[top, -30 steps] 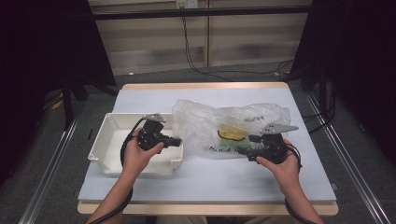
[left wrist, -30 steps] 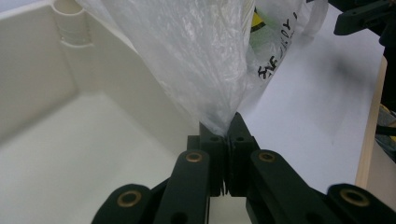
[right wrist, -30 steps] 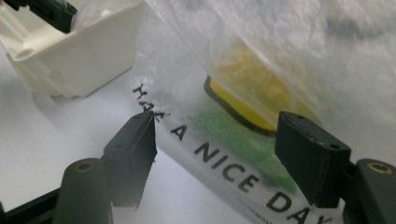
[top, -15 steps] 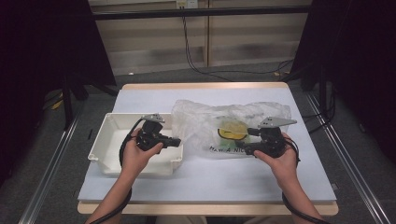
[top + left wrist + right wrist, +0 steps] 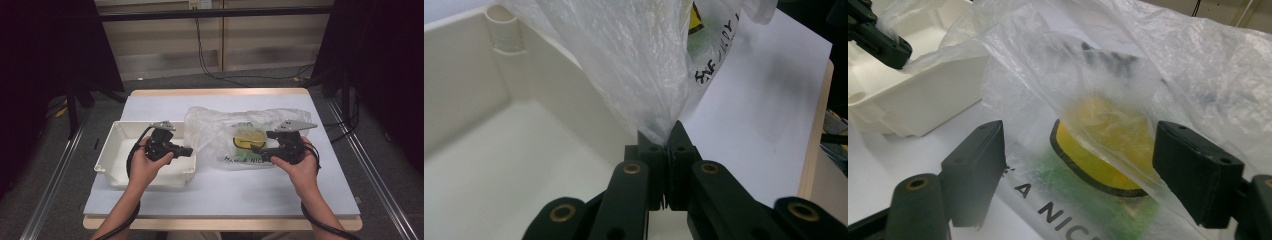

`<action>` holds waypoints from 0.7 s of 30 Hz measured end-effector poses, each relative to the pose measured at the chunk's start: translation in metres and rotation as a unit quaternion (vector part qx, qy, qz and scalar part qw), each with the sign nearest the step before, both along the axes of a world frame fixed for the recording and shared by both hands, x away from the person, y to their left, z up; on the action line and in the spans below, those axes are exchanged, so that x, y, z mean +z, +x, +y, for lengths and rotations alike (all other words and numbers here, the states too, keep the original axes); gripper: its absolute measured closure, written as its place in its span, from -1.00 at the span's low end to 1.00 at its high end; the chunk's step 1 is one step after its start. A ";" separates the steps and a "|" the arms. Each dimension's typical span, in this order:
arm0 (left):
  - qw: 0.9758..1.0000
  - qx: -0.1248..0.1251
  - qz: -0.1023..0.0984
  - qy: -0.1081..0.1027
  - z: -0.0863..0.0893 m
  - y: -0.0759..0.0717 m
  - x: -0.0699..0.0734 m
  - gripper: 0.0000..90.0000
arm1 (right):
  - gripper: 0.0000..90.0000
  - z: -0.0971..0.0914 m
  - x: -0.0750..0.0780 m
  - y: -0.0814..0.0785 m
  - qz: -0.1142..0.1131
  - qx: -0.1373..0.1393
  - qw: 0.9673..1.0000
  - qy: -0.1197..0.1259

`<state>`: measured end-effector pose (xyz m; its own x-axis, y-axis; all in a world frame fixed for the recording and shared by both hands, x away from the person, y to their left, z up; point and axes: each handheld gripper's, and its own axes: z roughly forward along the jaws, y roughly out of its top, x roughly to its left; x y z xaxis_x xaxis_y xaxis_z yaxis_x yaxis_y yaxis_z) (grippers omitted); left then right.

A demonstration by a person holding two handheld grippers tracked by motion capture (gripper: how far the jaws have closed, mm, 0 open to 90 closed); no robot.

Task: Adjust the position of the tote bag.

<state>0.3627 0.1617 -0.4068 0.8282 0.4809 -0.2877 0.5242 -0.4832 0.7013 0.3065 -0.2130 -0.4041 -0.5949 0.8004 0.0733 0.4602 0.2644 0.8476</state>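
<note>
A clear plastic bag [image 5: 220, 131] with printed lettering lies on the table, its left end draped over the rim of a white bin [image 5: 116, 150]. A yellow, dark-rimmed round thing [image 5: 246, 138] shows through it. My left gripper [image 5: 188, 149] is over the bin's right wall, shut on a bunched edge of the bag [image 5: 624, 60]; the pinch is plain at the left gripper [image 5: 667, 142]. My right gripper [image 5: 256, 150] points left at the bag's right part. Its jaws have just been opening, and the right gripper [image 5: 1085, 155] stands wide with the bag [image 5: 1173, 65] and yellow thing [image 5: 1103, 130] between the jaws, untouched.
The white bin [image 5: 469, 90] has nothing in it and sits at the table's left, also seen as the bin [image 5: 913, 100] beyond the bag. The light table surface [image 5: 225, 190] runs to a wooden front edge. Dark floor and metal rails flank the table.
The right gripper's jaws have spread wider, and that hand has crept slightly away from the table's front edge. The left gripper and the bag's pinched edge have not moved.
</note>
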 end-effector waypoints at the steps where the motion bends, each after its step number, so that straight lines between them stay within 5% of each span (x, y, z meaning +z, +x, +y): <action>1: 1.000 0.000 0.000 0.001 0.000 0.000 0.000 0.97 | -0.55 0.000 0.001 0.001 -0.001 -0.003 1.000 0.000; 21: 1.000 0.004 -0.001 -0.010 0.003 0.001 0.003 0.97 | -0.70 -0.004 0.003 0.025 -0.023 -0.037 0.999 -0.017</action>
<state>0.3641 0.1647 -0.4042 0.8252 0.4811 -0.2961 0.5266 -0.4654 0.7114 0.3320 -0.2169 -0.4014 -0.5357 0.8442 0.0193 0.4402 0.2597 0.8595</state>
